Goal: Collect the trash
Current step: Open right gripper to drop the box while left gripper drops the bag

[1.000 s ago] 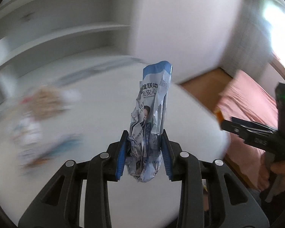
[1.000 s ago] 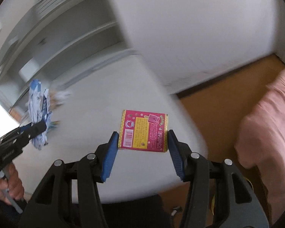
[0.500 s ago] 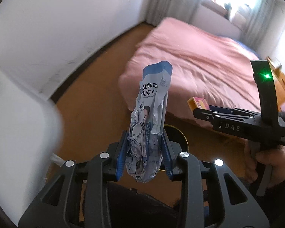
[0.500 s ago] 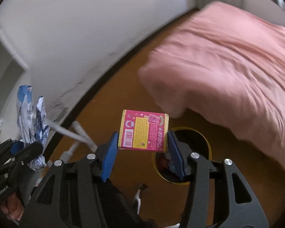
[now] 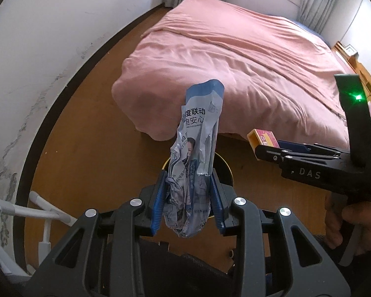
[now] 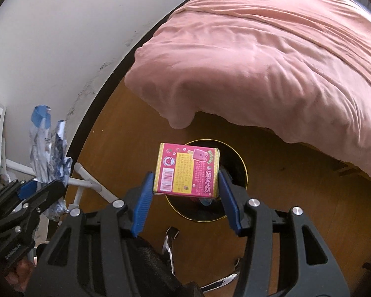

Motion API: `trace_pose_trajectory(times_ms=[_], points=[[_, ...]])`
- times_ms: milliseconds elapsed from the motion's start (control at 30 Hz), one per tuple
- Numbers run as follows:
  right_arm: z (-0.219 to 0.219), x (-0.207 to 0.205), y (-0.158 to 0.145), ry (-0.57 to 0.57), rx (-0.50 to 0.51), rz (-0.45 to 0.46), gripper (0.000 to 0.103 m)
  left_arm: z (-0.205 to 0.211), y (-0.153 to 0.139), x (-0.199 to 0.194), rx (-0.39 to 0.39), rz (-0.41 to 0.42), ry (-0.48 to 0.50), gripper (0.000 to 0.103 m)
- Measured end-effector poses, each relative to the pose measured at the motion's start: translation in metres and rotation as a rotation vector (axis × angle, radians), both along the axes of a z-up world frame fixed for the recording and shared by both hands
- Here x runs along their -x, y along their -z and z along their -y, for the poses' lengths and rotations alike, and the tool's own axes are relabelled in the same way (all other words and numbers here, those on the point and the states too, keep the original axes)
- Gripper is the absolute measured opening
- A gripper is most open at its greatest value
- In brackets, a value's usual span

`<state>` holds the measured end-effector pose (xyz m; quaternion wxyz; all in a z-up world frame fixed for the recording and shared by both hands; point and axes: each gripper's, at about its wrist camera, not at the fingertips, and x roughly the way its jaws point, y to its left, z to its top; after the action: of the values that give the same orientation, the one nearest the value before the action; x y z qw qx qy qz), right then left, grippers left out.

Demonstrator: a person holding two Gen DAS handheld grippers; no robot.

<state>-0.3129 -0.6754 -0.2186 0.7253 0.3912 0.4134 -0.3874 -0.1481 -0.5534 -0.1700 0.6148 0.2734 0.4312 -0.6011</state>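
Both pairs of blue fingers (image 5: 158, 204) are clamped on trash above the brown floor (image 5: 91, 133), near the pink bed (image 5: 235, 57) and over a black bin (image 6: 237, 168) with a gold rim. Left gripper (image 5: 188, 198) pinches a crumpled blue-and-white wrapper (image 5: 195, 153) printed "度联动" and "安心". Right gripper (image 6: 185, 199), marked "DAS" on its side, squeezes a small pink and yellow box (image 6: 186, 173) bearing a barcode and Japanese lettering.

The crumpled blue-and-white wrapper (image 5: 194, 148) bears the Chinese characters "度联动" and "安心". "DAS" is stamped on the right gripper (image 5: 306, 173). The pink box (image 6: 187, 172) carries a barcode and unreadable Japanese print.
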Motion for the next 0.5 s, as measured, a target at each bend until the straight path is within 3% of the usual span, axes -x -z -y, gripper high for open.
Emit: trace_pose_trajectory(times_ms=[100,500], points=[[0.004,0.007,-0.001,0.019,0.000,0.014,0.063,0.012,0.007,0.005,-0.018,0.000,0.012,0.033],[0.016,0.024,-0.011,0.133,0.045,0.053,0.067,0.031,0.016,0.018,-0.049,-0.011,0.062,0.033]])
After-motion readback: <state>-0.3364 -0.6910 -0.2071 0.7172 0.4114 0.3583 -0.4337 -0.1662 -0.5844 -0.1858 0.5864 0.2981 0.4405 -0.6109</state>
